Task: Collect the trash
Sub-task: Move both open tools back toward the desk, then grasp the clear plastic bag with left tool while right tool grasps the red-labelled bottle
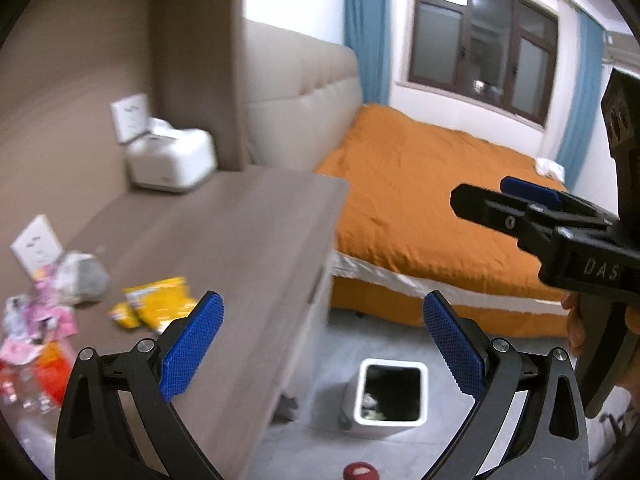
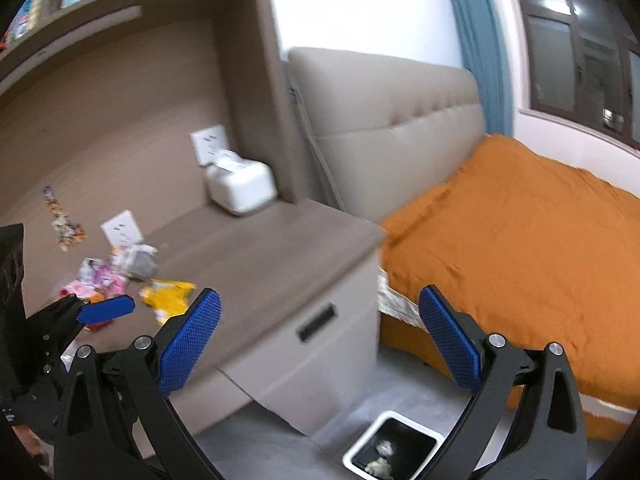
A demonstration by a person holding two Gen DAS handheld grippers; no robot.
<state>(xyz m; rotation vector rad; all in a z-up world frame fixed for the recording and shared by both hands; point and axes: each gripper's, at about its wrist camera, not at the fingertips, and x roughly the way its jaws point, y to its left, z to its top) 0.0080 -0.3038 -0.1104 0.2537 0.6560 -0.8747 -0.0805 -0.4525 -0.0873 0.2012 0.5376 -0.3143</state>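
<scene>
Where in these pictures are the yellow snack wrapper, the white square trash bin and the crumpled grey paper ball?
Yellow snack wrapper [image 1: 160,302]: left wrist view, middle of the bag.
White square trash bin [image 1: 390,424]: left wrist view, front rim.
Crumpled grey paper ball [image 1: 86,278]: left wrist view, centre.

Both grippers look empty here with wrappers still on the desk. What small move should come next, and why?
Probably swing the left gripper, jaws wide open and empty, left and down toward the yellow snack wrapper, the nearest piece of the litter on the desk. The right gripper is open and empty too, and the white bin waits on the floor below the desk's end.
</scene>
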